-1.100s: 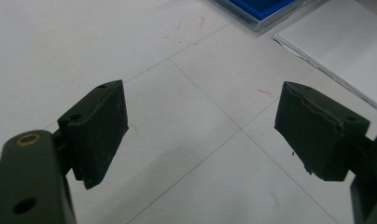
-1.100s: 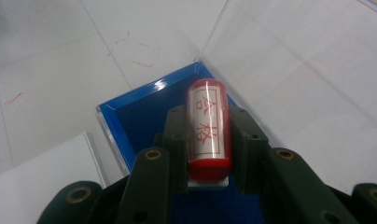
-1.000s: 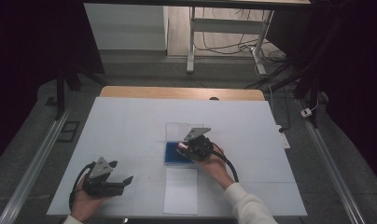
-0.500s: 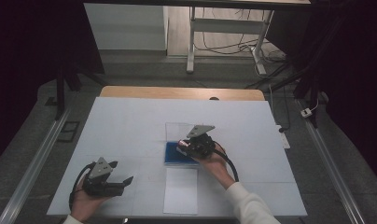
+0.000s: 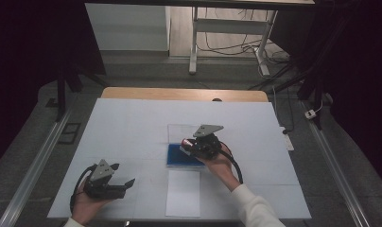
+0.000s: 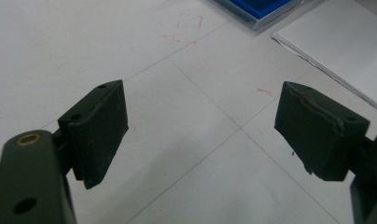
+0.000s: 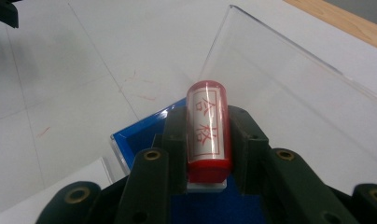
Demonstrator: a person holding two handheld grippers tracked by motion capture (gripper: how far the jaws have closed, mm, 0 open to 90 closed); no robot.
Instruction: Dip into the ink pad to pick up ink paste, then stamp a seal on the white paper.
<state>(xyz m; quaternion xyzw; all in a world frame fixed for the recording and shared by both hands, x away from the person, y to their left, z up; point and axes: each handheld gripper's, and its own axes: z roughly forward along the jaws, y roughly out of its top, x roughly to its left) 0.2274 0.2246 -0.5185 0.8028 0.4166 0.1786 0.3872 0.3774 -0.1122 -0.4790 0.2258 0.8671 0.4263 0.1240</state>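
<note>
My right gripper (image 5: 189, 145) (image 7: 206, 117) is shut on a red cylindrical stamp (image 5: 186, 143) (image 7: 208, 126) that has red characters on its label. The stamp is held at the blue ink pad (image 5: 177, 157) (image 7: 133, 137), at its far right part. The pad's clear lid (image 5: 179, 131) (image 7: 289, 79) stands open behind it. A white sheet of paper (image 5: 183, 194) (image 6: 336, 37) lies just in front of the pad. My left gripper (image 5: 123, 174) (image 6: 200, 126) rests low over the white table near the front left, open, with nothing between its jaws. It points toward the ink pad (image 6: 261, 7).
A white cover (image 5: 132, 137) with faint grid lines and small red marks lies over the table. A strip of bare wood (image 5: 179, 94) shows at the far edge. Metal rails (image 5: 33, 165) run along both sides, and a desk frame with cables (image 5: 227, 42) stands beyond.
</note>
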